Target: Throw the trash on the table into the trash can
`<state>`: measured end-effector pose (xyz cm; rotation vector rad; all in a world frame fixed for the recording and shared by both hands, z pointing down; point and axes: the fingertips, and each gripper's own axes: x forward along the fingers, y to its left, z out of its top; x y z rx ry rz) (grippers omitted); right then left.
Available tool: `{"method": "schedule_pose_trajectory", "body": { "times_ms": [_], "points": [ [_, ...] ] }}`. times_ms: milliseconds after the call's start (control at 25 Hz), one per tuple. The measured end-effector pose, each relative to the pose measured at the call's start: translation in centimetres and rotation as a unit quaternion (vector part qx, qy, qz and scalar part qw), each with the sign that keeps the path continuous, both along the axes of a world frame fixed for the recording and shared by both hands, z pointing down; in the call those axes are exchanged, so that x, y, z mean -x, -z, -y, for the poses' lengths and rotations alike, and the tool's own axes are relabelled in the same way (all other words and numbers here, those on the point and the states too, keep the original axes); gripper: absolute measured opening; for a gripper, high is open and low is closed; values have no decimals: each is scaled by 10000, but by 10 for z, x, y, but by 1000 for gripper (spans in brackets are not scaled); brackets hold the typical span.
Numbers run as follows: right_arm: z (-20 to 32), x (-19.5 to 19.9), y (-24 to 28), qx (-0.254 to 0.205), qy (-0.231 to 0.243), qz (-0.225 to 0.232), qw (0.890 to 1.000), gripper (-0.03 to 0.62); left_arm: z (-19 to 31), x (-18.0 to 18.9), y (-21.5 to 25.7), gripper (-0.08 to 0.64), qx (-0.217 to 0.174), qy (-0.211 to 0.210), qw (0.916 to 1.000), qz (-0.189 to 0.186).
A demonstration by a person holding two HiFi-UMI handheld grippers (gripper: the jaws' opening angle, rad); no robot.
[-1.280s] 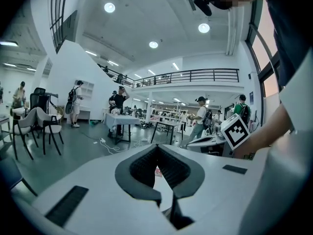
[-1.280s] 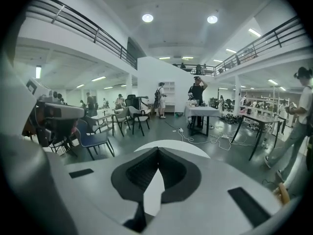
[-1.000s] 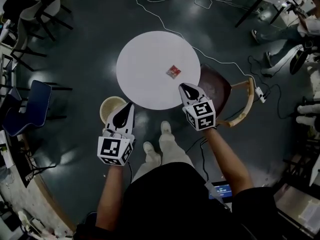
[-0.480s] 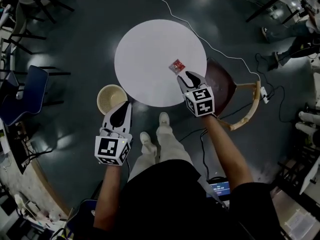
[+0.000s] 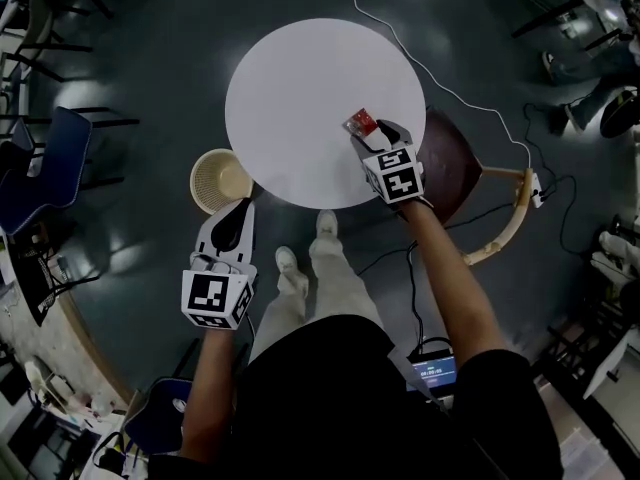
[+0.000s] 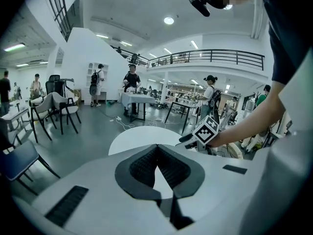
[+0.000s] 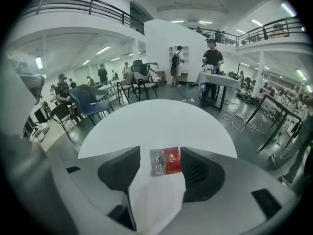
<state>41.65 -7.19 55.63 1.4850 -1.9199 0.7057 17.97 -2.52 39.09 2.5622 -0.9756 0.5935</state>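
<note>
Red-and-silver foil sachet (image 7: pixel 165 160) lies flat on round, smooth white tabletop (image 5: pixel 300 88), between opening jaws of right gripper (image 5: pixel 374 136), nearer its right ribbed pad; not gripped. Left gripper (image 5: pixel 240 213) hangs off table edge, black ribbed jaw tips together, empty. Round woven wastebasket (image 5: pixel 221 178) on dark floor just ahead of left gripper.

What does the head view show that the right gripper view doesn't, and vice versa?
Head view only: the beige woven trash basket on the floor, the left gripper, and the brown wooden chair. Right gripper view only: the right gripper with its jaws opening, apart on either side of the red and silver packet and not pressing it; people stand far behind. Both: that packet lying on the round white table.
</note>
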Motion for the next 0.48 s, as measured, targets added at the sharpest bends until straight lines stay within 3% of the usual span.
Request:
{"method": "schedule_pose_trajectory", "body": {
  "times_ms": [480],
  "points": [
    [26, -17, -65, 446, 84, -50, 9990, 244, 11, -6, -38, 9, 238, 193, 9993, 214]
  ]
}}
